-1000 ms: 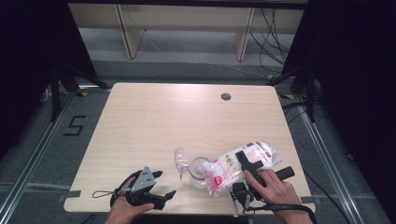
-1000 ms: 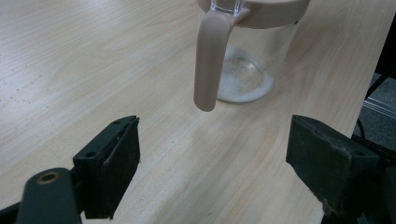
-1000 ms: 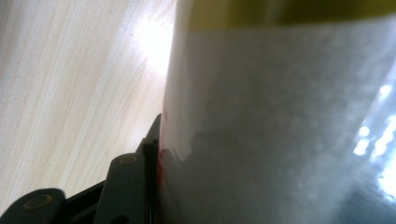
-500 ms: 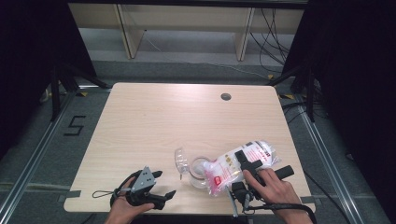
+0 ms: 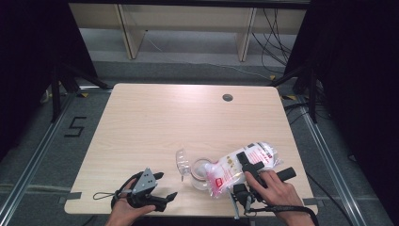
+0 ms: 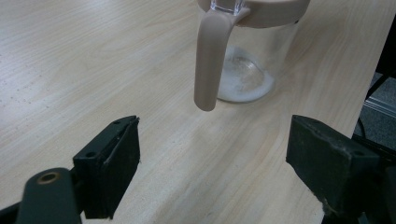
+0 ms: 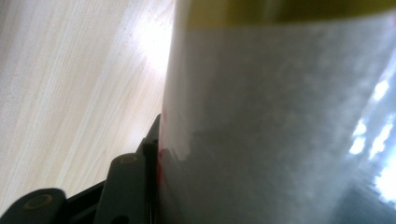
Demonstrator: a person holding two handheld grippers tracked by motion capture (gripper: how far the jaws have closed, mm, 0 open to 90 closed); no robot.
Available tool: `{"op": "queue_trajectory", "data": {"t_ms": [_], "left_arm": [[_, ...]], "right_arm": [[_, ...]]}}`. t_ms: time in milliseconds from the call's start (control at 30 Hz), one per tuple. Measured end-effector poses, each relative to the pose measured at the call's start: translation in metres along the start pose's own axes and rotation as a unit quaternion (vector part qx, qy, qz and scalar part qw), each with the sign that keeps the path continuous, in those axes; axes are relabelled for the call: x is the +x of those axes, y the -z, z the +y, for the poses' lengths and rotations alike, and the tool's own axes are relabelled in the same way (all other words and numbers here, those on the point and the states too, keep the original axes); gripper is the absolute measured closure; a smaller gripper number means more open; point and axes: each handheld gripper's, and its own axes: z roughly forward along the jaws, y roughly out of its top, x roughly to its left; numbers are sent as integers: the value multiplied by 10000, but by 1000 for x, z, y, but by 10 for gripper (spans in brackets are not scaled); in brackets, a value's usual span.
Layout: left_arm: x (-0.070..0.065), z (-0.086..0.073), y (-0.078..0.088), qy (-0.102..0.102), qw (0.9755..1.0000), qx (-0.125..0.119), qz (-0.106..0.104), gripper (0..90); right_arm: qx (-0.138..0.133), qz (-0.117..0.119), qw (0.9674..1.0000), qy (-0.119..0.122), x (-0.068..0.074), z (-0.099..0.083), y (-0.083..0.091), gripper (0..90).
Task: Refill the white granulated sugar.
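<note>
My right claw [image 5: 250,165] is closing on a white plastic bag [image 5: 237,167] of powder; in the right gripper view the bag [image 7: 280,121] is pressing against the one jaw I can see, so I am judging it as clamped. The bag is lying tilted, with its lower end over the mouth of a clear jug [image 5: 201,172] near the front edge of the surface [image 5: 188,113]. My left claw [image 5: 164,186] is standing wide open and holding nothing, just beside the jug's beige handle [image 6: 208,56]. A little white powder [image 6: 245,84] is already lying at the jug's bottom. I think I am pouring. To do it well, I am keeping the bag's opening over the jug's mouth and raising the far end slowly. The left claw could take the handle, so the jug is not sliding.
</note>
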Motion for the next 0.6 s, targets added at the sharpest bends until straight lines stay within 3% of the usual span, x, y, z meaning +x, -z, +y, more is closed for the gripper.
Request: {"op": "queue_trajectory", "data": {"t_ms": [100,200,233,267,367,400,433,500,567,600], "left_arm": [[-1,0,-1,103,9998,-120,-78,172],[-2,0,-1,142,9998,-137,-70,172],[0,0,0,-2,10000,-2,-1,172],[-2,0,-1,134,9998,-134,-58,172],[-2,0,-2,137,9998,-145,-82,172],[-2,-1,-2,139,9997,-166,-89,172],[0,0,0,4,10000,-19,-27,171],[0,-1,-1,58,9999,-68,-73,172],[-2,-1,-3,144,9997,-168,-96,172],[-1,-1,-2,81,9999,-93,-84,172]], "right_arm": [[-37,15,9999,-96,1,1,-1,518],[-60,12,10000,16,0,3,-1,518],[-50,19,10000,-47,1,3,-1,518],[-87,9,10000,35,0,4,-2,518],[-70,24,9999,-93,1,6,-2,519],[-92,15,10000,-29,1,6,-2,519],[-121,4,9999,121,-2,7,-2,519],[-108,24,9999,42,0,8,-3,519],[-134,6,9998,128,-2,8,-4,519],[-65,23,10000,-49,1,8,-4,519]]}}
